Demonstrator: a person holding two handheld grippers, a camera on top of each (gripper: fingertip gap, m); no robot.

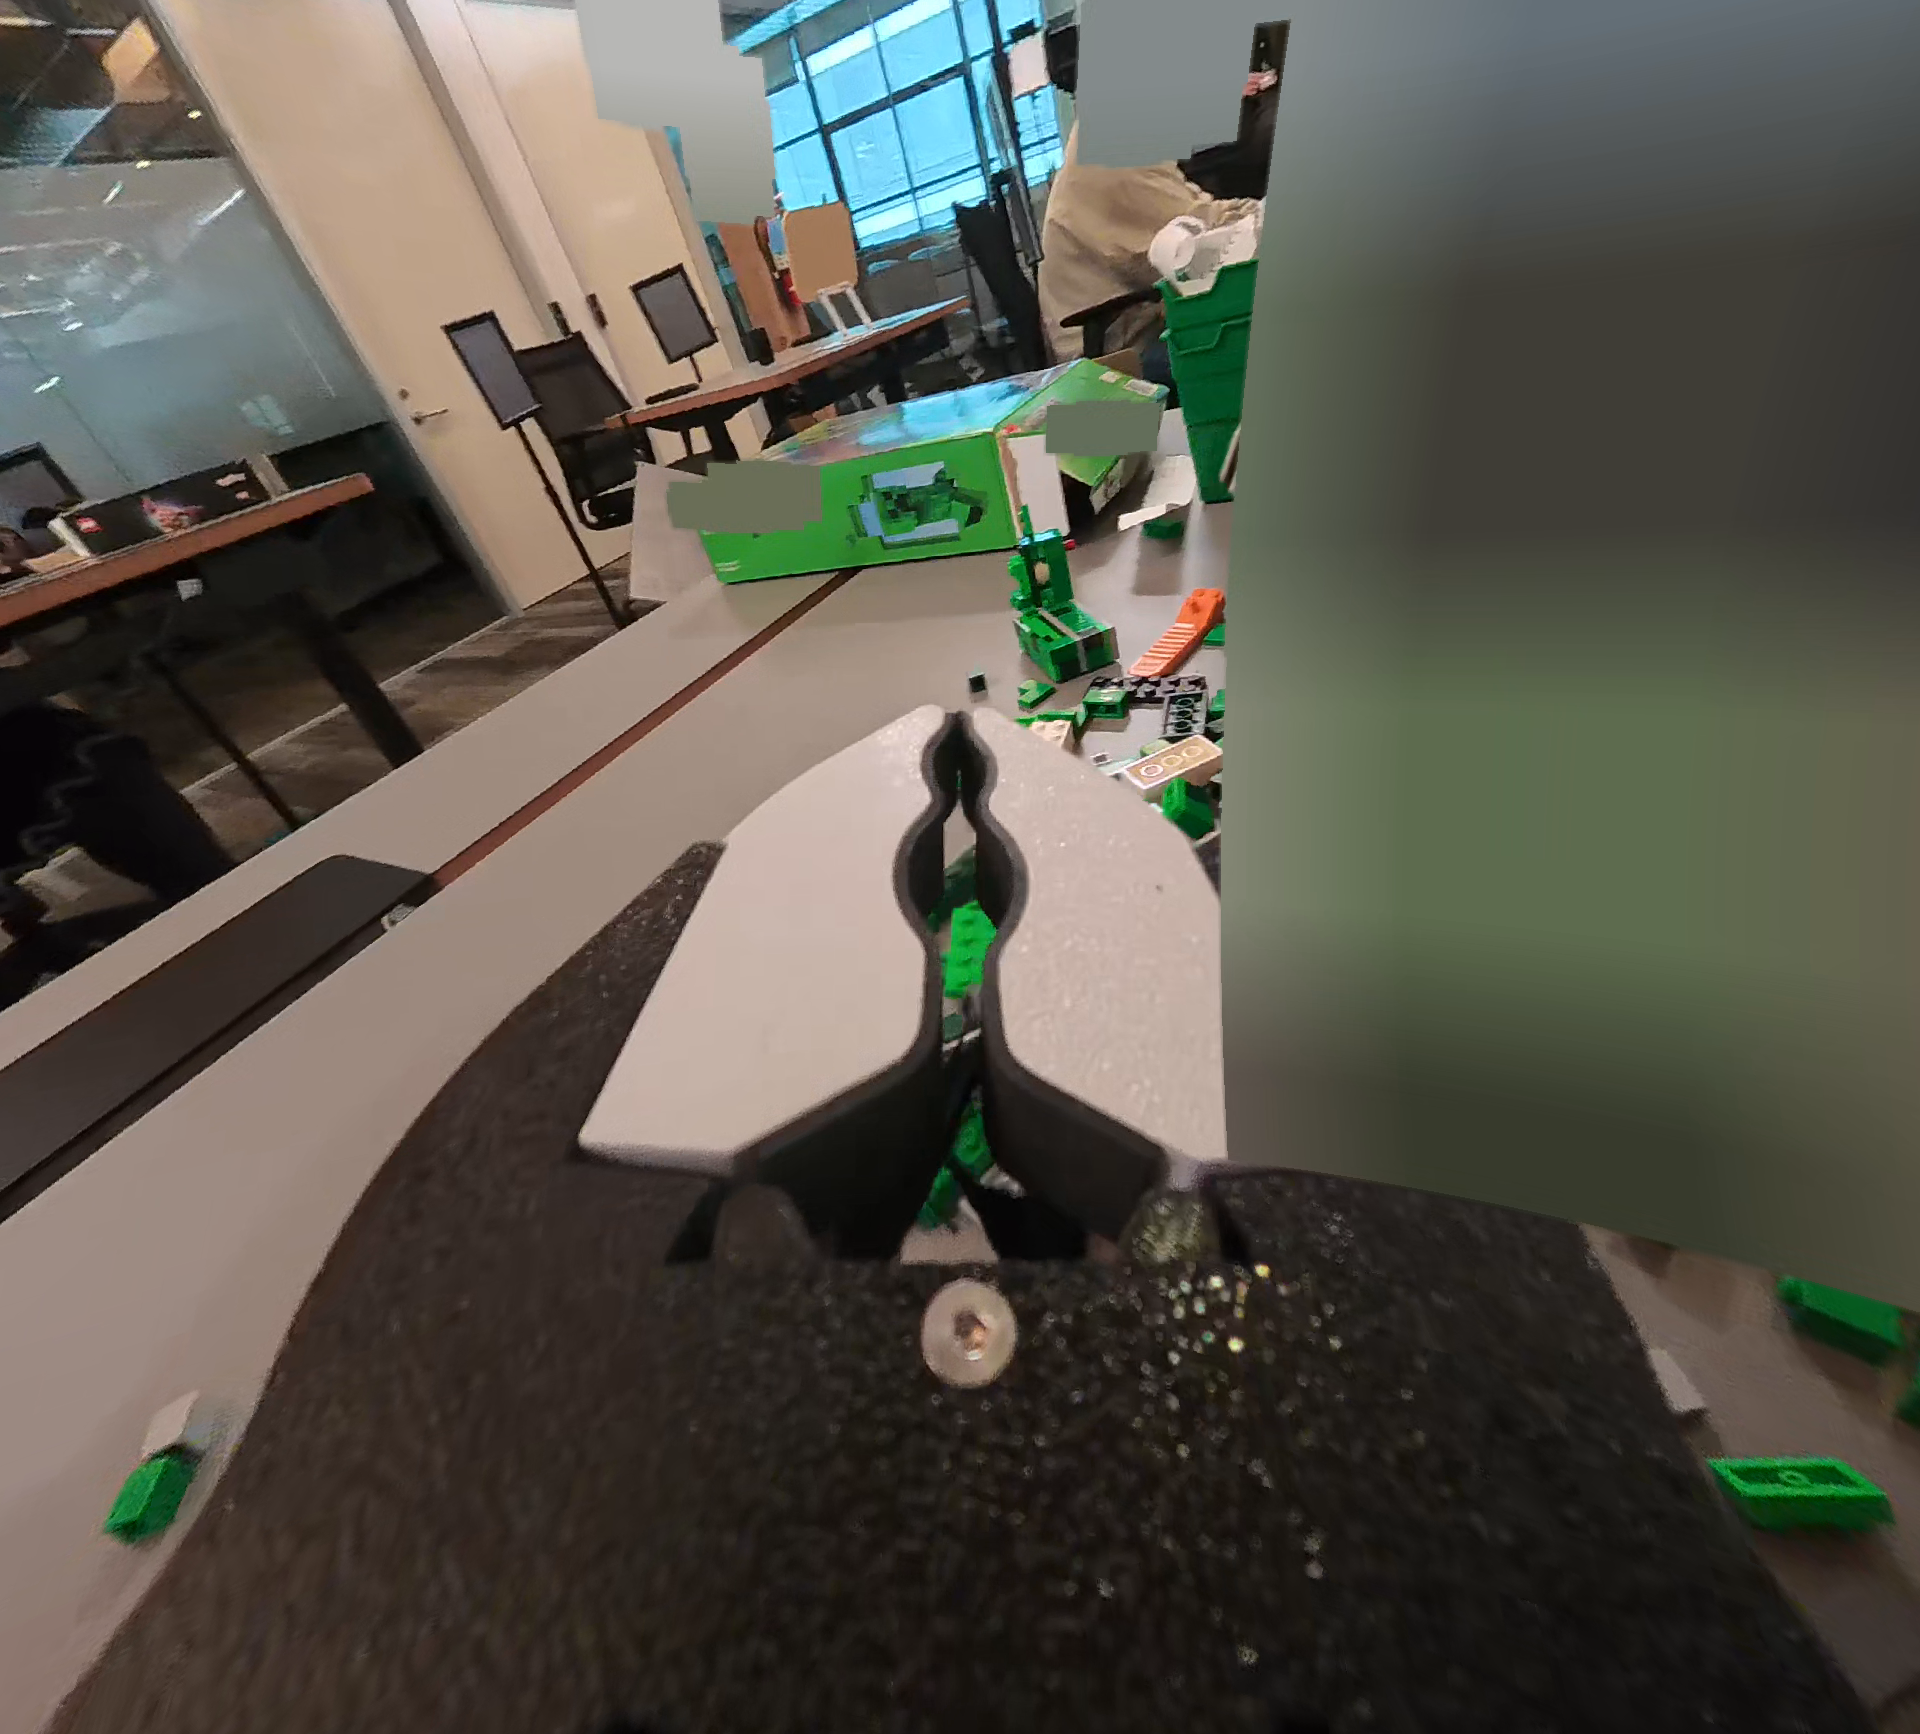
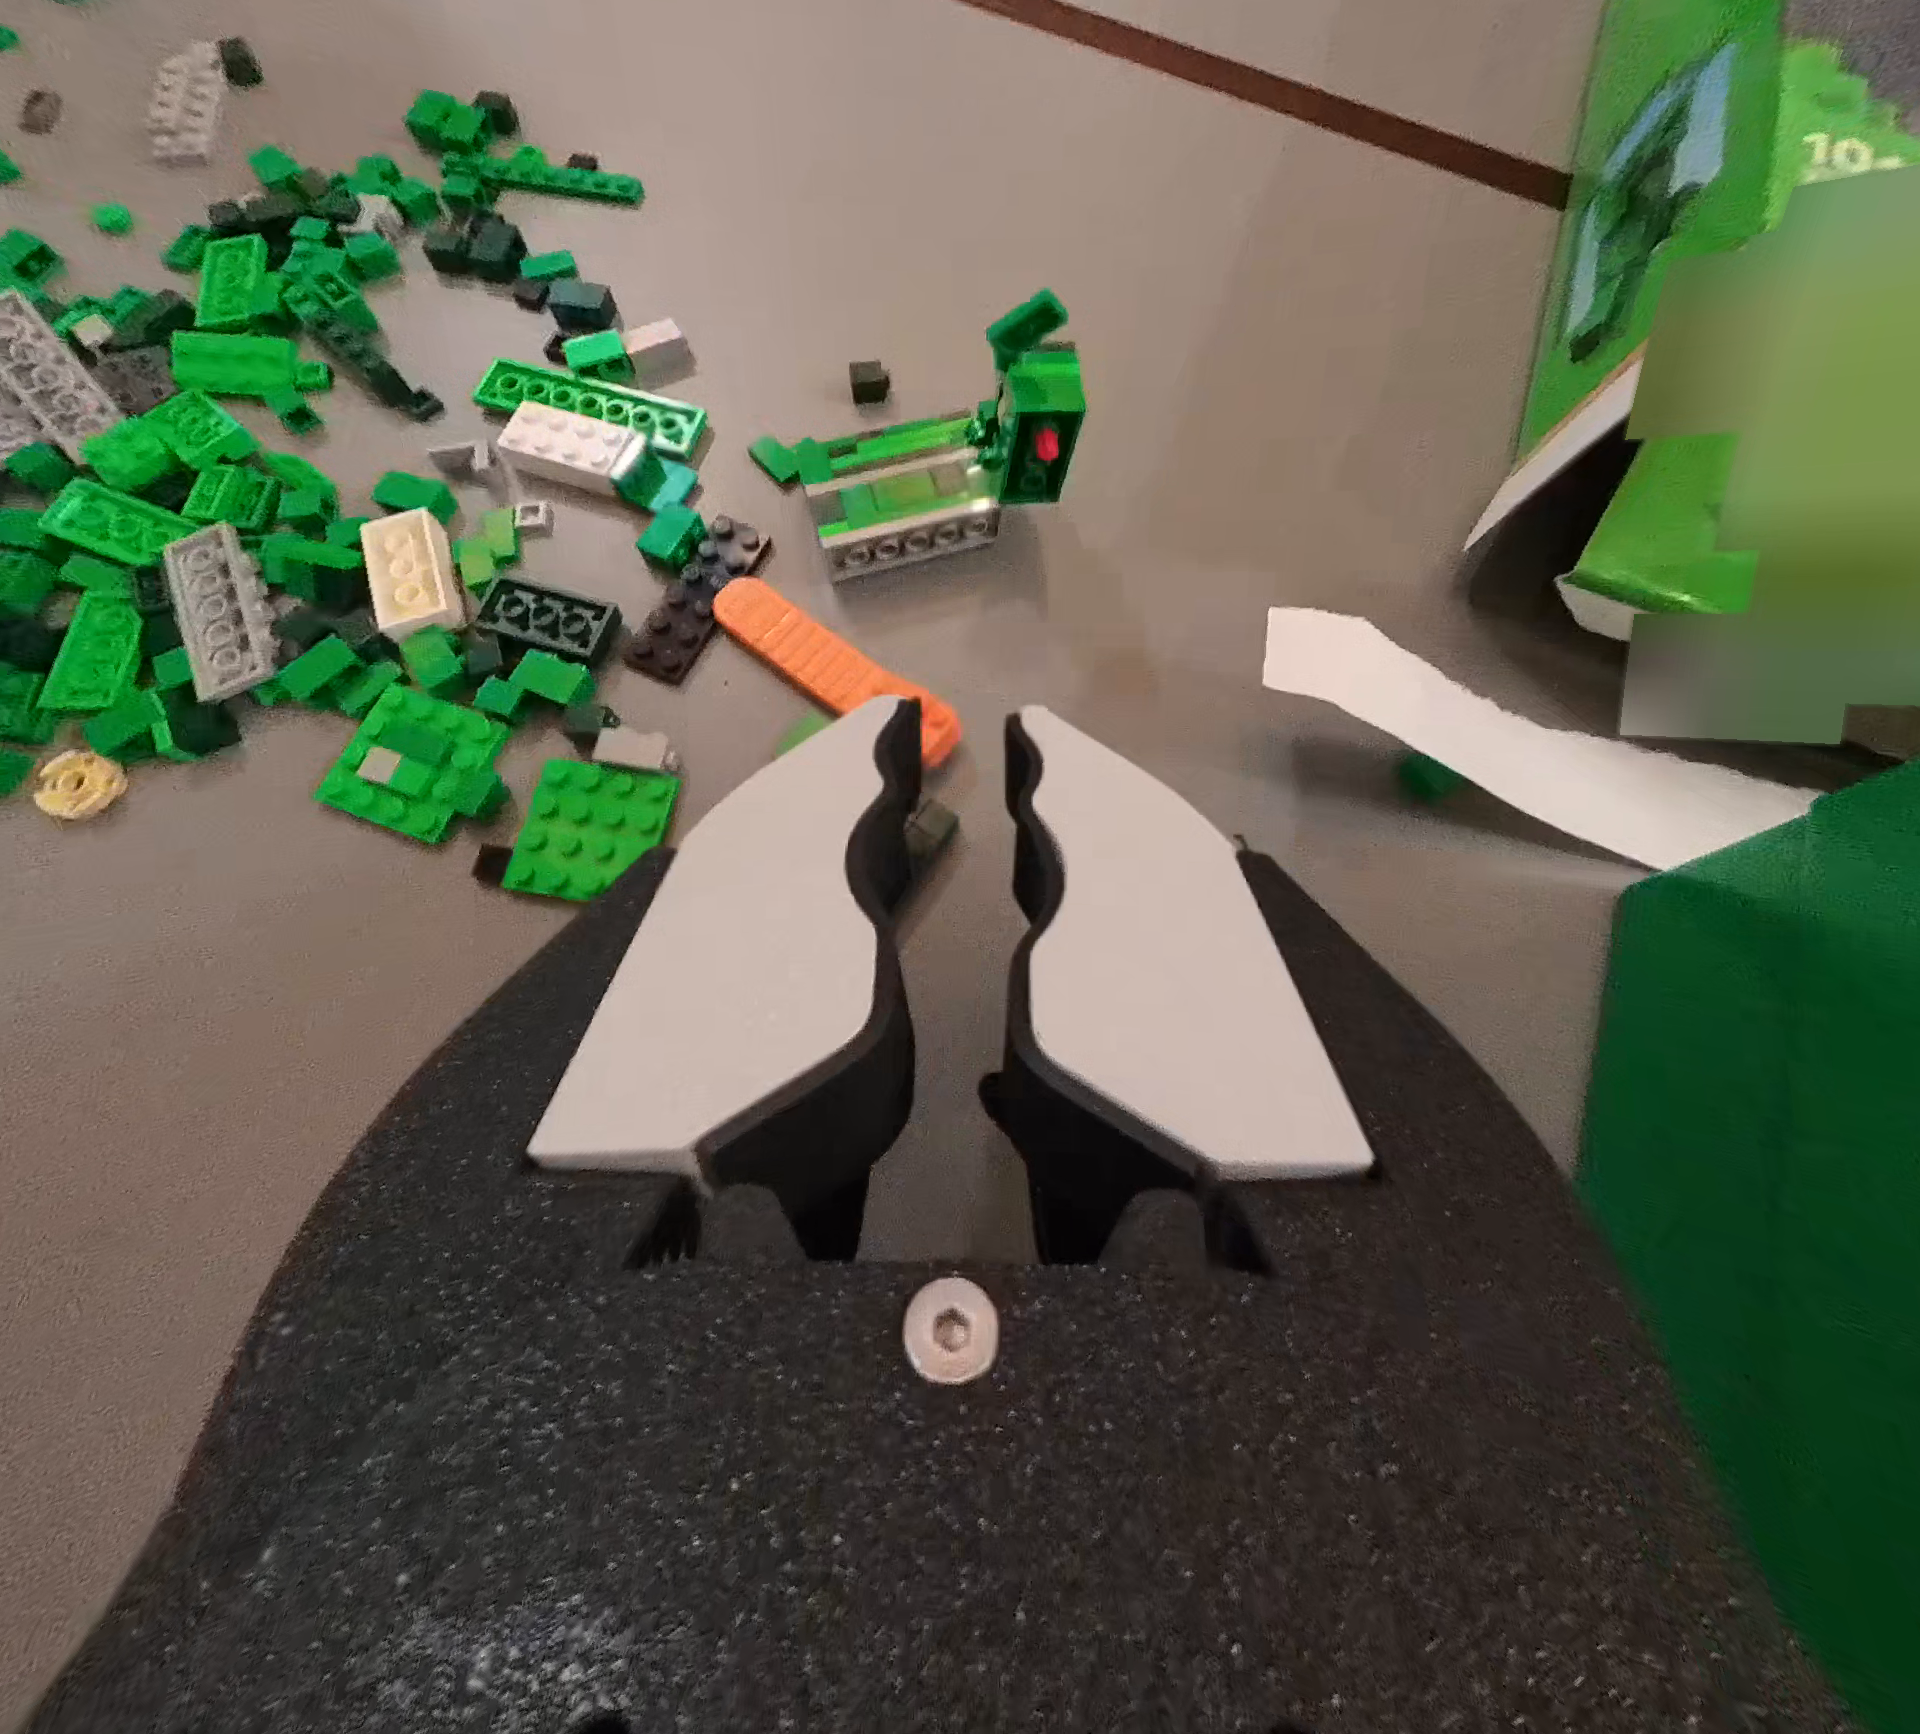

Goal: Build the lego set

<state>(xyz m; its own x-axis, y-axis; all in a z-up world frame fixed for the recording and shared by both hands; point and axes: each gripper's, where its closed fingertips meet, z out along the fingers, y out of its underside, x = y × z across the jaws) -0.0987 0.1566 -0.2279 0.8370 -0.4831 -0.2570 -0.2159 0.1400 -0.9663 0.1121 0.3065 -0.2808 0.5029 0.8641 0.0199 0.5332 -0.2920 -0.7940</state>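
A partly built green and grey lego model (image 2: pixel 925 479) stands on the grey table (image 2: pixel 1039 126); it also shows in the left wrist view (image 1: pixel 1055 614). A pile of loose green, grey, white and black bricks (image 2: pixel 260 489) lies to its left. My right gripper (image 2: pixel 964 728) is open with a narrow gap and empty, low over the table, its tips by an orange brick separator (image 2: pixel 831 656). A small dark piece (image 2: pixel 930 827) lies on the table between its fingers. My left gripper (image 1: pixel 961 723) is shut with nothing seen in it, above loose bricks (image 1: pixel 1153 739).
The green lego box (image 2: pixel 1704 230) lies open at the right, also visible in the left wrist view (image 1: pixel 894 500). A white paper strip (image 2: pixel 1507 739) and a green bin (image 2: pixel 1766 1165) sit near the right gripper. Stacked green bins (image 1: pixel 1210 375) and a seated person are behind. Tip to tip, the grippers are about 25 centimeters apart. From my right tips it is roughly 6 centimeters to the orange brick separator (image 2: pixel 831 656); from my left, 25 centimeters.
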